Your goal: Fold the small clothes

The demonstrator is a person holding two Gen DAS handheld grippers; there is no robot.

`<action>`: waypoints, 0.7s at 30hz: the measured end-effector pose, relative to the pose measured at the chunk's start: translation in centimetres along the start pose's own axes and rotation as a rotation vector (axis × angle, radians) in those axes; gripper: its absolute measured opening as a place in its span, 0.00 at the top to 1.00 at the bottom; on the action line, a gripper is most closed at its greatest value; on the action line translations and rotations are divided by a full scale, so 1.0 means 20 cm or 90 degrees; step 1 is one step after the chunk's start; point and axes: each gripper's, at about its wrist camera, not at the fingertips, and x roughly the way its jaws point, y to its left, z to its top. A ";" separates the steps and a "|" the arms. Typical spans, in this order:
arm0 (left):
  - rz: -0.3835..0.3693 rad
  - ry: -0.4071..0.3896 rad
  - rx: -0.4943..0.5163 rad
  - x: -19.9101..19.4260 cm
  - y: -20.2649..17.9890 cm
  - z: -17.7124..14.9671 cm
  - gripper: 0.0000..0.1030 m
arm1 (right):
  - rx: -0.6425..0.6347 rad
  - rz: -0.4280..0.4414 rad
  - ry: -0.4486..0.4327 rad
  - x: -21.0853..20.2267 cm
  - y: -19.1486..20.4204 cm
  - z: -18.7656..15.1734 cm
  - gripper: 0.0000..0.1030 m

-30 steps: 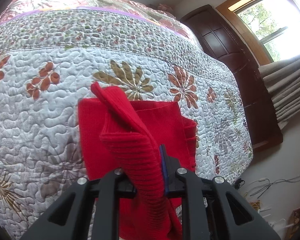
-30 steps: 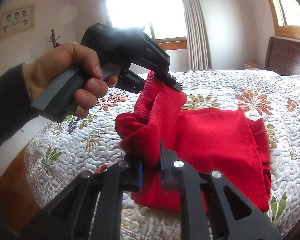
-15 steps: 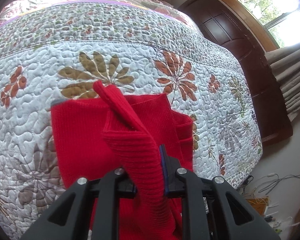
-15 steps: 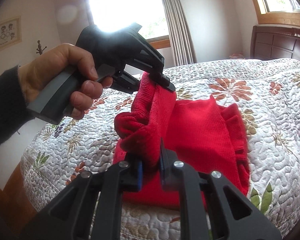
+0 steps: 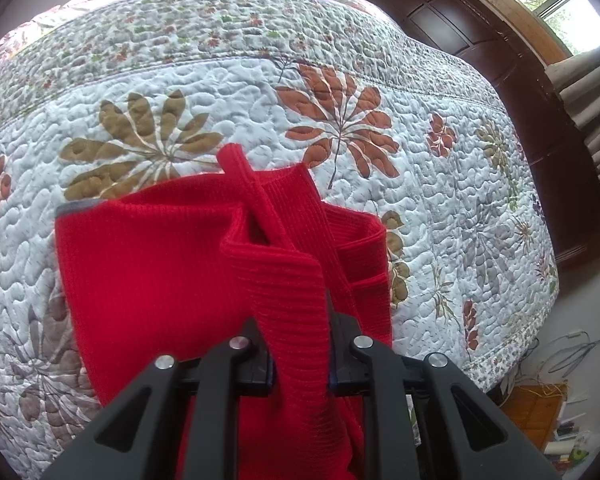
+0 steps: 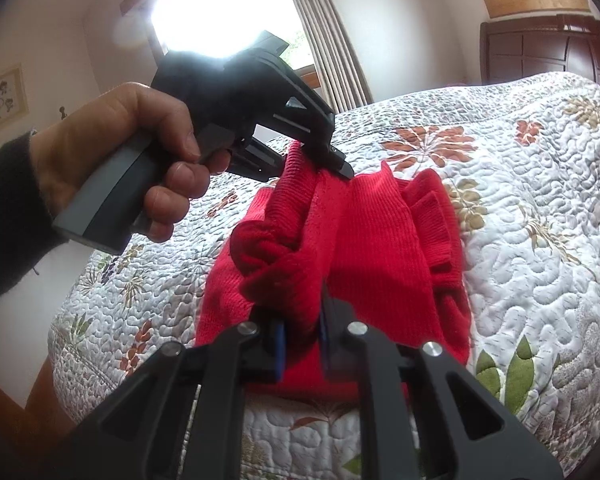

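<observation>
a white quilted bedspread point(image 5: 228, 92) printed with brown, rust and grey leaf sprays covers the bed. a dark wooden headboard point(image 5: 480, 52) stands behind it, beside beige curtains point(image 5: 596, 120) and a wood-framed window point(image 5: 572, 20). cables point(image 5: 572, 344) lie on the floor. a framed picture point(image 6: 0, 100) hangs on the pale wall point(image 6: 400, 32).

Legible text, labels, brands, numbers: none in either view.

Item: framed picture point(image 6: 2, 100), on the wall at far left of the right wrist view. It bears small figures over interlocked rings; any lettering is too small and blurred to read.

Item: clutter on the floor point(image 5: 568, 436), lower right of the left wrist view. Possible printed surfaces, too small to read.
</observation>
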 end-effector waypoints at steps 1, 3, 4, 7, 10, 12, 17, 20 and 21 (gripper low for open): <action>0.006 0.001 0.002 0.01 -0.01 0.00 0.83 | 0.003 0.001 0.001 0.00 -0.02 0.00 0.89; 0.020 -0.001 0.006 0.04 -0.04 0.01 0.83 | 0.014 0.004 0.004 0.01 -0.05 -0.01 0.89; 0.022 -0.001 0.006 0.05 -0.05 0.01 0.83 | 0.019 0.006 0.005 0.01 -0.06 -0.01 0.89; 0.031 0.003 0.010 0.08 -0.08 0.01 0.84 | 0.030 0.013 0.006 0.01 -0.09 -0.02 0.89; 0.041 0.004 0.006 0.10 -0.10 0.01 0.84 | 0.041 0.019 0.009 0.01 -0.12 -0.02 0.89; 0.046 0.002 0.006 0.10 -0.11 0.01 0.84 | 0.052 0.025 0.010 0.01 -0.15 -0.02 0.89; 0.049 -0.002 0.010 0.09 -0.16 0.02 0.84 | 0.067 0.029 0.008 0.00 -0.20 -0.02 0.89; 0.051 0.002 0.013 0.11 -0.20 0.01 0.84 | 0.069 0.027 0.009 -0.02 -0.21 -0.03 0.89; 0.053 0.004 0.012 0.12 -0.20 0.01 0.84 | 0.070 0.026 0.011 -0.02 -0.22 -0.03 0.89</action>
